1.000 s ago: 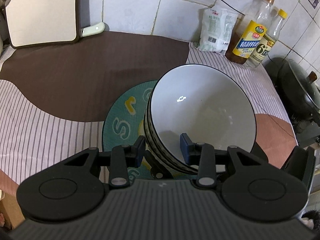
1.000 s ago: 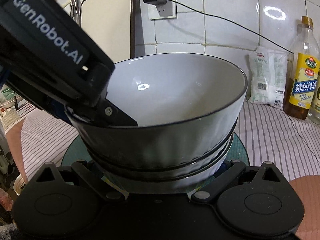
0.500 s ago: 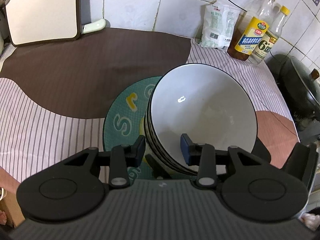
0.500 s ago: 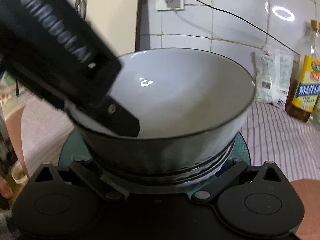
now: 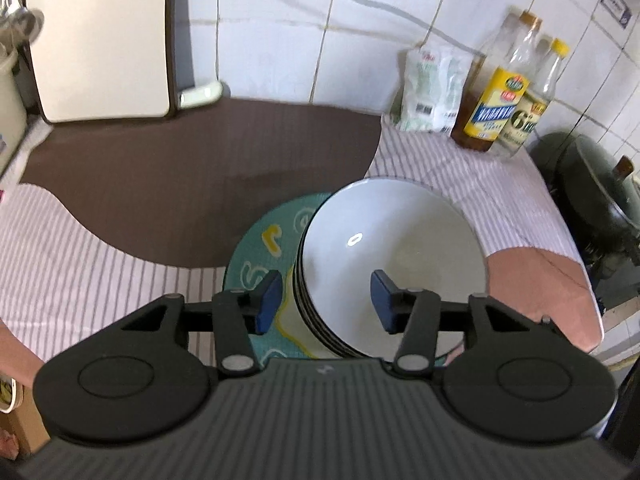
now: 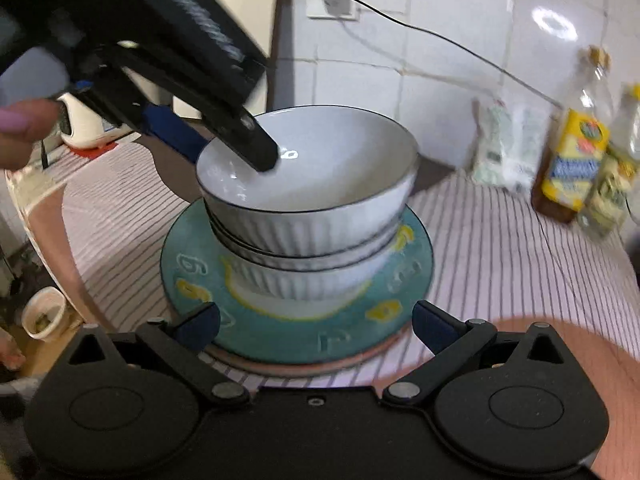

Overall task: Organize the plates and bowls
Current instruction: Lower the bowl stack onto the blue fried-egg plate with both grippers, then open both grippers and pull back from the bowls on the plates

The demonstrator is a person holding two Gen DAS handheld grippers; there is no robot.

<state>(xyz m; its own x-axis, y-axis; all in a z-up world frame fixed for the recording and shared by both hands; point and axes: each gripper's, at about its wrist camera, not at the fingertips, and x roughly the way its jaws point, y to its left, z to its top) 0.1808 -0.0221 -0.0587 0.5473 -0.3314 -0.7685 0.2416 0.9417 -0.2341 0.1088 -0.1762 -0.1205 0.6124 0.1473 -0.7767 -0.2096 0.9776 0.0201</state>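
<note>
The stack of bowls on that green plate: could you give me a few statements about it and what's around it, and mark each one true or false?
1. The white bowls are nested in a stack on the teal plate. True.
2. The left gripper is clamped on the top bowl's rim. False: its jaws have just been opening and stand apart on either side of the rim, pressing nothing.
3. The right gripper is open and holds nothing. True.
4. The oil bottle lies on its side. False: it stands upright by the tiled wall.
5. The top bowl is full of food. False: it is empty and white inside.
</note>
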